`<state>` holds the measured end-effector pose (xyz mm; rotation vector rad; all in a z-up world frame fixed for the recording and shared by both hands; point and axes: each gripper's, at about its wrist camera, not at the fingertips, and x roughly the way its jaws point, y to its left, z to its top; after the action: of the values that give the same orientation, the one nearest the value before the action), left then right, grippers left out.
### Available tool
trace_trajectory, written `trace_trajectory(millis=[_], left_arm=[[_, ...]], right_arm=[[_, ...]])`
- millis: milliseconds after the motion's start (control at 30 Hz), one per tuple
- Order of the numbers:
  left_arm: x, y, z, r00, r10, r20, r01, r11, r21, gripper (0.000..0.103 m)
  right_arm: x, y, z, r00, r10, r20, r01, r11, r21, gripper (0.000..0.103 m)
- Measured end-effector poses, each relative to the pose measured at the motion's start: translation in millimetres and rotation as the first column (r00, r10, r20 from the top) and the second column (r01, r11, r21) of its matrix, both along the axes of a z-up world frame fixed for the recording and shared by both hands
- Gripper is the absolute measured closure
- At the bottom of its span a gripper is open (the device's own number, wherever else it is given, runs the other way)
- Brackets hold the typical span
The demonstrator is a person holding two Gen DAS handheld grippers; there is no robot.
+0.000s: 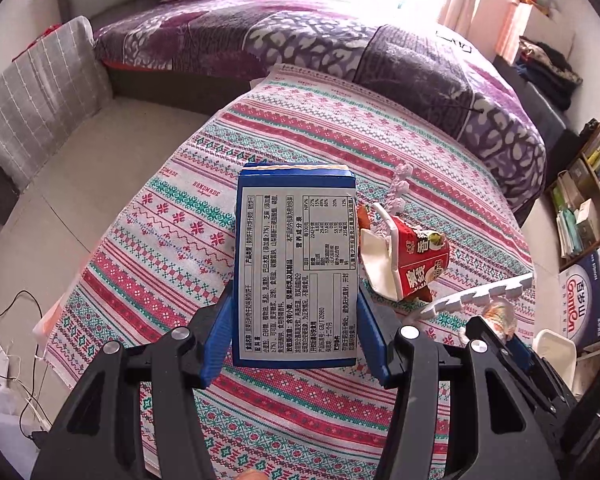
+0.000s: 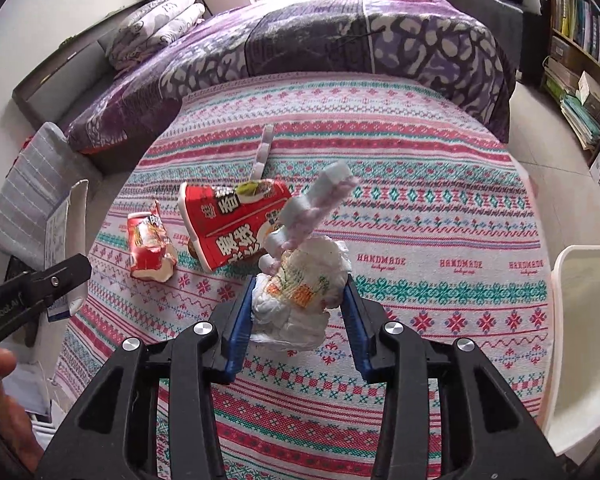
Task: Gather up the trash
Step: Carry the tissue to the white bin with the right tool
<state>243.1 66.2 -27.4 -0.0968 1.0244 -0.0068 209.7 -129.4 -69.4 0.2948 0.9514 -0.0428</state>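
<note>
A blue snack box (image 1: 296, 264), its white printed label facing me, is clamped between the blue fingers of my left gripper (image 1: 296, 336) and held above the striped tablecloth (image 1: 160, 240). My right gripper (image 2: 298, 304) is shut on a crumpled white wrapper (image 2: 304, 292), with a pale toothed foam strip (image 2: 324, 196) sticking up out of the wad. Both hang over the cloth. On the cloth lie a tipped red noodle cup (image 2: 236, 220), a torn red cup piece (image 2: 148, 248) and a second foam strip (image 2: 265, 148). The left gripper (image 2: 66, 276) shows at the left edge.
A white bin (image 2: 580, 320) stands at the table's right edge. A bed with a purple blanket (image 2: 340, 40) lies beyond the table. Bookshelves (image 2: 580, 28) and a printed carton (image 1: 592, 292) fill the right side. Cables (image 1: 16, 312) trail on the floor at left.
</note>
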Motion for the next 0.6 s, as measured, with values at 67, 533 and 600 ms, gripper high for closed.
trace_trajectory(millis=[67, 533, 600], left_arm=[[-2, -6, 5, 1.000, -0.002, 0.029, 0.002, 1.000, 0.012, 0.048], [-19, -58, 28, 0.975, -0.070, 0.212, 0.053, 0.995, 0.084, 0.048], [-22, -66, 29, 0.970, -0.082, 0.229, 0.061, 0.993, 0.099, 0.048]], right_arm=[[-3, -5, 9, 0.999, -0.012, 0.034, 0.013, 1.000, -0.020, 0.064], [-26, -45, 44, 0.972, -0.152, 0.179, 0.179, 0.973, -0.146, 0.063], [-29, -53, 45, 0.968, -0.175, 0.181, 0.203, 0.967, -0.153, 0.063]])
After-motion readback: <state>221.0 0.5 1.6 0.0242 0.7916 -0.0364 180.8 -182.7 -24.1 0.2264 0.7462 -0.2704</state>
